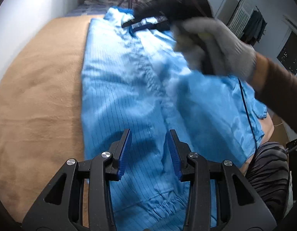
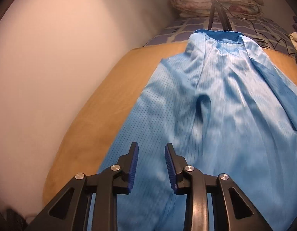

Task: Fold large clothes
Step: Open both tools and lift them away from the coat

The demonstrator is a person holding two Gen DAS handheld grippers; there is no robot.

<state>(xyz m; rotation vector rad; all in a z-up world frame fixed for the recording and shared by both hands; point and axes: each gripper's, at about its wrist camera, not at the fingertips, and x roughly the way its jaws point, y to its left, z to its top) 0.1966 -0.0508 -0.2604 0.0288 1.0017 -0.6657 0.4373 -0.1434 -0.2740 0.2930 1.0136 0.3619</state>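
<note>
Light blue pinstriped trousers (image 1: 133,88) lie lengthwise on a tan blanket (image 1: 38,96), waistband at the far end, gathered cuffs near me. My left gripper (image 1: 149,132) is open and empty, hovering over the leg near the cuffs. In the left wrist view my right gripper (image 1: 142,24), held by a gloved hand (image 1: 215,46), hovers over the upper part of the trousers, blurred. In the right wrist view the right gripper (image 2: 151,146) is open and empty above the left leg of the trousers (image 2: 215,100), with the waistband (image 2: 217,33) far ahead.
A white wall (image 2: 52,57) runs along the left of the bed. A lamp tripod (image 2: 217,13) and folded quilts (image 2: 215,0) stand at the far end on a patterned sheet (image 2: 187,28). A striped garment (image 1: 267,171) lies at the right edge. A clothes rack (image 1: 250,21) stands at the right.
</note>
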